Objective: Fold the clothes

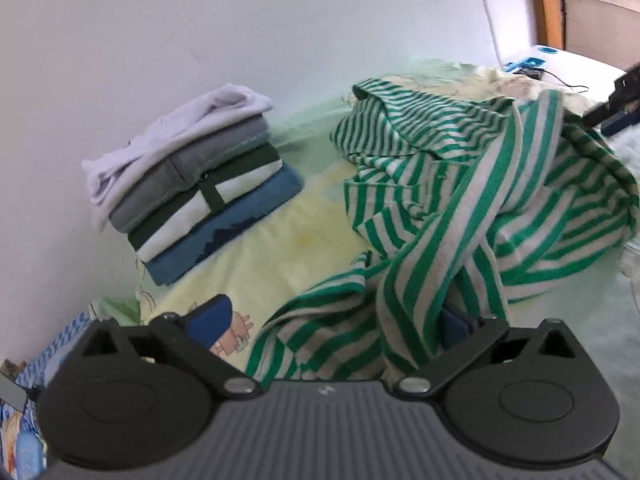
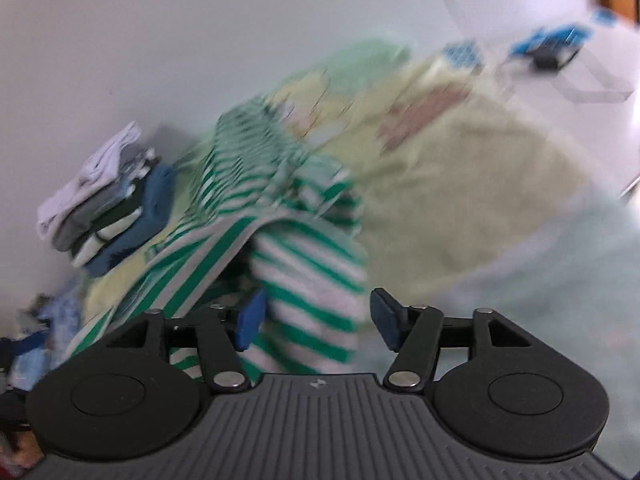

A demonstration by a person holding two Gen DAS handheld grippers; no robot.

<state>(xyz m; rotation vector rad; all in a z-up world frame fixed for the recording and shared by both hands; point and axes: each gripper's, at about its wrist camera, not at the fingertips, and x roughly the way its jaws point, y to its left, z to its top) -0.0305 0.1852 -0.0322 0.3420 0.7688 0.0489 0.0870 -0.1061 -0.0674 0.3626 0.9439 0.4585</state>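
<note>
Left wrist view: my left gripper (image 1: 332,320) jaws spread wide, striped green-and-white garment (image 1: 460,184) draped loose between them, not pinched. Garment crumpled centre-right on yellow-green bedsheet (image 1: 280,240). Sharp here only: folded stack (image 1: 192,200) centre-left against white wall (image 1: 160,40); other gripper's tip at right edge. Right wrist view, blurred: my right gripper (image 2: 316,320) partly spread, striped cloth between blue pads (image 2: 250,320), seemingly not clamped. Stack at left.
</note>
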